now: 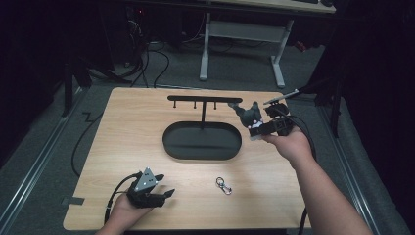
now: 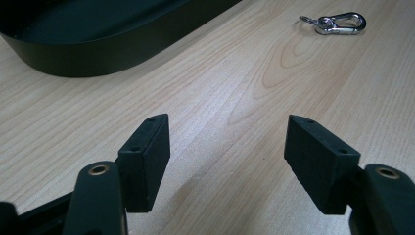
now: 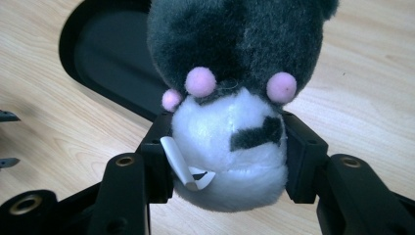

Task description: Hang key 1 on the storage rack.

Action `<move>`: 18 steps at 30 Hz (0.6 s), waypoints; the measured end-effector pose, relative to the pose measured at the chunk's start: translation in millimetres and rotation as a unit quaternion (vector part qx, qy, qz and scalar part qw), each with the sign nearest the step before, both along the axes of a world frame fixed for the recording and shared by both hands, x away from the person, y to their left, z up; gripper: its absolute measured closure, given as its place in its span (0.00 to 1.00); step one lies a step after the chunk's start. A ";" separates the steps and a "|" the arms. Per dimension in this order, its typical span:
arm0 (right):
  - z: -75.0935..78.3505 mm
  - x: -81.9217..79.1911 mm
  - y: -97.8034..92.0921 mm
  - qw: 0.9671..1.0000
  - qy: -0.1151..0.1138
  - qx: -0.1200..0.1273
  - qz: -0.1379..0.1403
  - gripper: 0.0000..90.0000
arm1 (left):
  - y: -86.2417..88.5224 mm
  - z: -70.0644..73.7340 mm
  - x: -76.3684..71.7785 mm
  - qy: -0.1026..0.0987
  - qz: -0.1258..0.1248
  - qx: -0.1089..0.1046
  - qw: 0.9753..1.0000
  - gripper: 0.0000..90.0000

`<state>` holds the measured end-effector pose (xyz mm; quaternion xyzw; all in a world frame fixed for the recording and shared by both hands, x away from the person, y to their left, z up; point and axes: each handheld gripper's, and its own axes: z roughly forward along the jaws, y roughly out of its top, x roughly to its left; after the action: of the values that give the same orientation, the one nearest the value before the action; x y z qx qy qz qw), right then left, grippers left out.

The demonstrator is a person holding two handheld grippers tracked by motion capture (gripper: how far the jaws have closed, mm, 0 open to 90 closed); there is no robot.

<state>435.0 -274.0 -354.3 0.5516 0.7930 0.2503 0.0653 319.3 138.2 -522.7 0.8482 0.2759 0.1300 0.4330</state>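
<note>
The right gripper is clamped on a plush toy, held above the table just past the right end of the tray. In the right gripper view its 2 jaws press the toy's white lower part from both sides, and the dark grey upper part rises beyond the tips. 3 pink pompoms sit where grey meets white, directly ahead of the jaws. A white tag hangs against the inner face of the jaw at that view's left. The tray's rim lies behind the toy, up and to the left of the jaws. In the high view the toy's top is close to the right end of the rack's crossbar; contact cannot be judged. The rack's post stands in the tray, and 3 short pegs hang under the bar. The left gripper rests low near the table's front edge, jaws spread wide with nothing between them. In the left gripper view bare wood fills the gap between its 2 pads. A metal clip lies flat on the table ahead and to the right of that gripper, well apart from it. The tray's wall lies ahead and to its left. The 2 grippers are well apart, with the clip between them.
</note>
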 end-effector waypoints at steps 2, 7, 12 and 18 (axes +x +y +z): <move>-9.0 0.9 0.3 1.000 0.006 0.003 0.001 0.54 | -0.3 -0.2 0.1 0.001 0.000 0.001 1.000 0.38; -25.0 4.3 7.5 1.000 0.013 -0.007 0.006 0.54 | -0.6 -0.4 0.2 0.003 -0.002 0.005 1.000 0.38; -39.2 10.5 16.9 1.000 0.014 -0.008 0.008 0.53 | -0.7 -0.6 0.5 0.003 -0.002 0.006 1.000 0.38; -53.5 21.2 25.3 1.000 0.006 0.003 0.006 0.52 | -1.8 -1.5 0.0 0.002 -0.002 0.009 1.000 0.38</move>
<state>456.1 -248.7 -407.8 0.5488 0.7959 0.2494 0.0573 319.3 136.4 -524.2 0.8528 0.2741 0.1303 0.4250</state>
